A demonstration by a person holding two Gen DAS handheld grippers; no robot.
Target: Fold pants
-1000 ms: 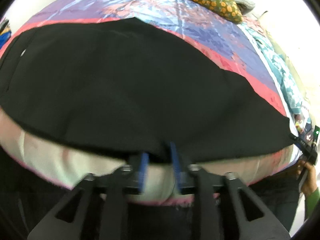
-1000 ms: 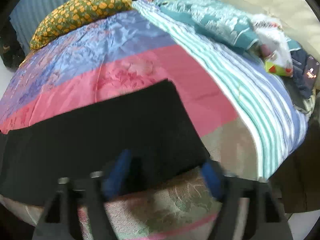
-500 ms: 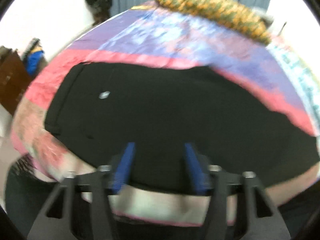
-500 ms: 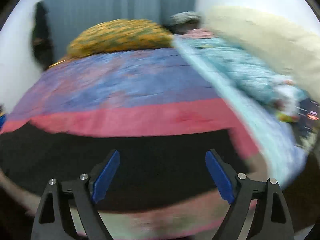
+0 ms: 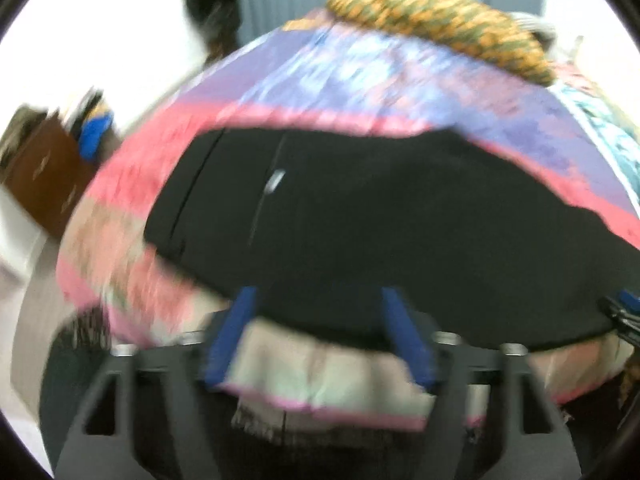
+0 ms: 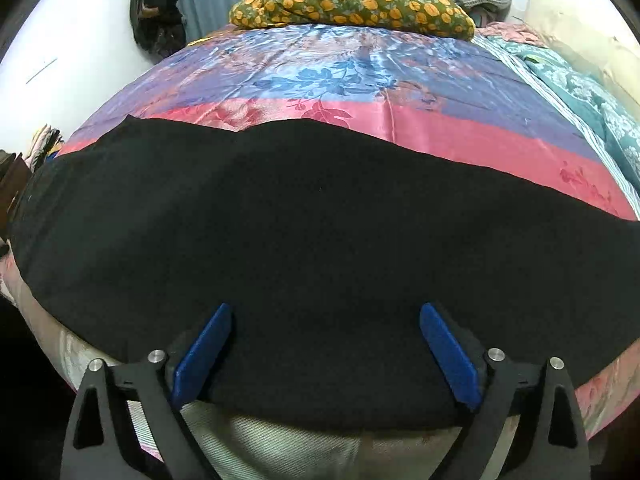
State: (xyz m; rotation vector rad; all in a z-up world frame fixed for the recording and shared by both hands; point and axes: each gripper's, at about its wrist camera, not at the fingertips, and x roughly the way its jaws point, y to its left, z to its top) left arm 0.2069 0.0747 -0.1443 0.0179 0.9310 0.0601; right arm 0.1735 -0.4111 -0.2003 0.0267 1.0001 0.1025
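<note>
Black pants (image 6: 320, 232) lie flat across the near part of a bed, folded lengthwise into one long band. In the left wrist view the pants (image 5: 360, 232) show the waistband end at left with a small white tag. My left gripper (image 5: 318, 300) is open and empty above the near edge of the pants. My right gripper (image 6: 324, 316) is open wide and empty above the near edge, about mid-length. The right gripper's tip also shows at the far right in the left wrist view (image 5: 624, 312).
The bed cover (image 6: 340, 76) is satin with pink and purple-blue floral bands. A green pillow with orange dots (image 6: 352, 0) lies at the far end. Teal bedding (image 6: 580, 88) is piled at right. A brown cabinet (image 5: 44, 176) stands left of the bed.
The left gripper let go of the pants' edge, opened and swung toward the waistband end. The right gripper, open throughout, moved left from the leg end to the middle.
</note>
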